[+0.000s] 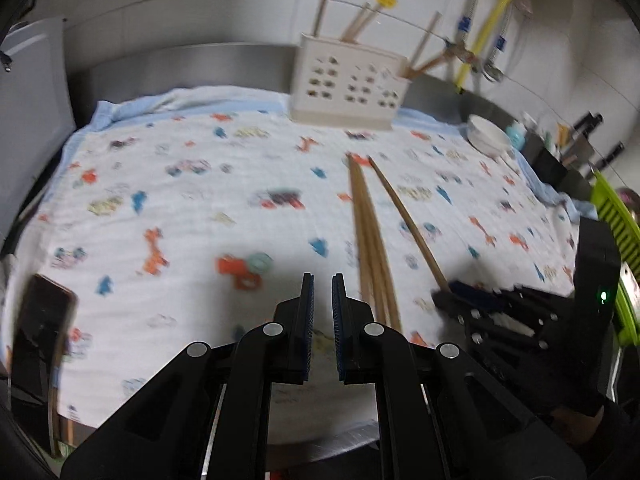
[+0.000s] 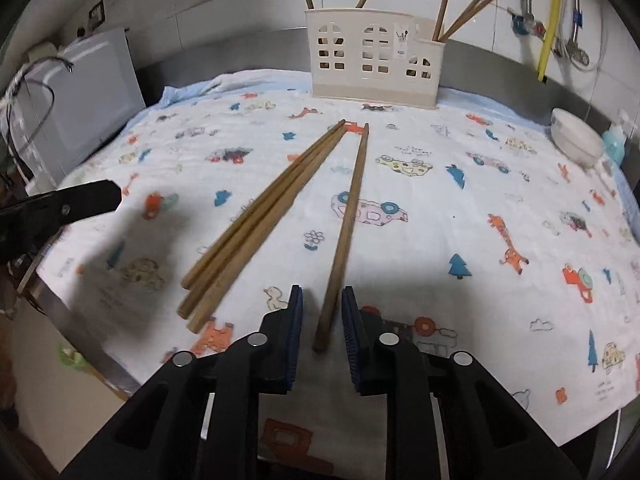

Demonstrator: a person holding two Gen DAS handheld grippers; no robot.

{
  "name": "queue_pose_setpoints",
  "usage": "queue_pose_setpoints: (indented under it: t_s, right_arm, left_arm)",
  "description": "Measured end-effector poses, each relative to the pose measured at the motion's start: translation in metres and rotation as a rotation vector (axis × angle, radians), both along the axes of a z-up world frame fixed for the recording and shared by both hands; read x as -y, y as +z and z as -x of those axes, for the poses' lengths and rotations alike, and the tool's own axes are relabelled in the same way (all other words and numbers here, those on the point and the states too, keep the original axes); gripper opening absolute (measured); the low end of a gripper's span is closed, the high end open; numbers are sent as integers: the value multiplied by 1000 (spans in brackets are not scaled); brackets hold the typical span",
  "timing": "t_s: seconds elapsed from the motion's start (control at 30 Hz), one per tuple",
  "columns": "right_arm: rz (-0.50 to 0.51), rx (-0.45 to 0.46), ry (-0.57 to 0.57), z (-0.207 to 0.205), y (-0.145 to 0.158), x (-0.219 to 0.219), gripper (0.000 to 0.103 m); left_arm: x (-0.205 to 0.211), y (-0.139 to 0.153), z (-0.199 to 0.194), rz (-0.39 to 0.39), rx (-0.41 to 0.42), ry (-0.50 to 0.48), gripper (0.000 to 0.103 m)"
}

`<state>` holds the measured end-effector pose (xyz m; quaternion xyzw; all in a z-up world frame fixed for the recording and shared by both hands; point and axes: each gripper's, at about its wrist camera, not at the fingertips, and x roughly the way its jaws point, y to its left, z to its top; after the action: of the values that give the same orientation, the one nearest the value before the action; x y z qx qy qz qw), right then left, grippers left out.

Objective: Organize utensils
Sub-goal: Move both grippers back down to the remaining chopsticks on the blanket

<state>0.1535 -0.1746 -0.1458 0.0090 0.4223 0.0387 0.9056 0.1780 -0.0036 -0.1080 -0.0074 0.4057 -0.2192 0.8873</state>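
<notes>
We see our right gripper parted around a lone chopstick on the cloth, our left gripper closed empty.

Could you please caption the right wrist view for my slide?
Right gripper straddles a single chopstick on the patterned cloth, holder behind.

We've got four brown wooden chopsticks lying flat on the cloth: a bundle of three chopsticks touching side by side, and a single chopstick just beside them, their far tips almost meeting. Behind stands a cream plastic utensil holder with window cutouts, upright, more wooden sticks poking out.
</notes>
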Motion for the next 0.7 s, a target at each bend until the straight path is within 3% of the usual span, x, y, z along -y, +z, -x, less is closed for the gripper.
queue_pose_setpoints:
  t_s: [0.1,0.3,0.7]
  right_arm:
    - [-8,-2,-7,0,0,4,9]
    - [-32,-3,-29,2,0,18,8]
    - [-49,0,-28,6,-1,22,7]
  left_arm:
    - [15,-11,3,-15,-25,-44,9]
    - [30,-28,-1,-7,-84,-76,9]
    - [40,-44,-12,-14,-121,-54,10]
